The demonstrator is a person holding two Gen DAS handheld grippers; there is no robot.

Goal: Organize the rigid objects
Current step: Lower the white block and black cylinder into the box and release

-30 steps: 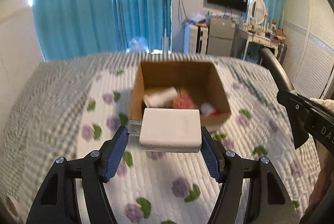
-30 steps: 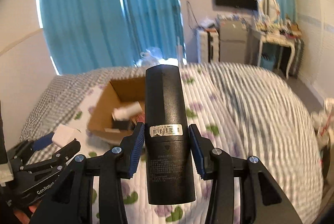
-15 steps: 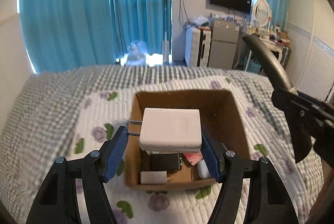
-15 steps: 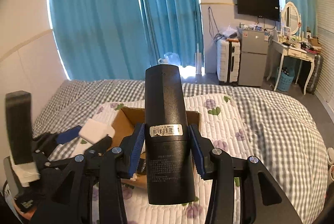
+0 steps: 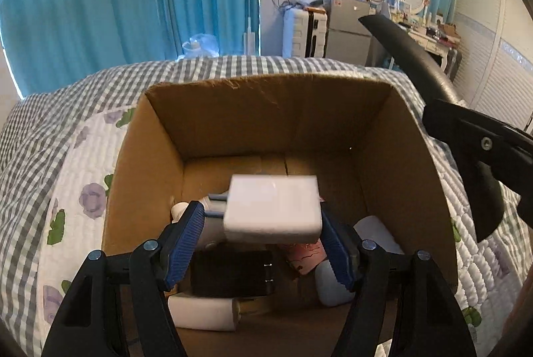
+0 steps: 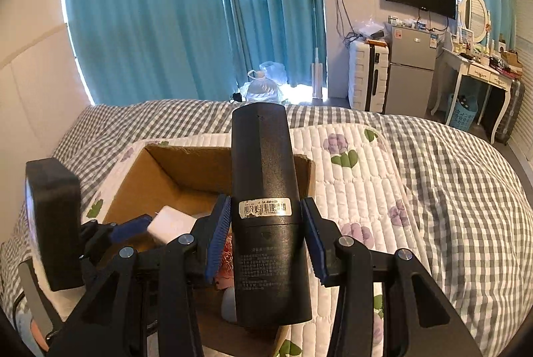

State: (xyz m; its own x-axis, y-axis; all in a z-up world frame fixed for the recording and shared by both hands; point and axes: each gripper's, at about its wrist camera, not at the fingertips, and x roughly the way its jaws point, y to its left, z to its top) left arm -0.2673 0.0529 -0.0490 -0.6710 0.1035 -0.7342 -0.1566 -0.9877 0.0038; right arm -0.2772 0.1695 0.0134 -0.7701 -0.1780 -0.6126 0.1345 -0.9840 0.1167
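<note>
My left gripper [image 5: 263,230] holds a white power adapter [image 5: 271,212] inside the open cardboard box [image 5: 266,110], above the items in it. The left finger pad [image 5: 185,243] now stands off the adapter's side, with its prongs in the gap; the right pad touches it. My right gripper [image 6: 266,237] is shut on a black remote control [image 6: 263,190] with a barcode label, held upright over the box's near right corner [image 6: 166,177]. The left gripper and adapter [image 6: 170,223] show in the right wrist view too.
The box holds a white tube [image 5: 203,312], a black flat item [image 5: 233,273], a pink item [image 5: 304,255] and a white rounded object [image 5: 333,287]. It sits on a floral quilt [image 6: 353,177] over a checked bedspread [image 6: 466,190]. The right gripper's remote [image 5: 409,57] juts in at right.
My left gripper moved forward and down into the box with the adapter, and its left pad has come away from the adapter. My right gripper came closer to the box.
</note>
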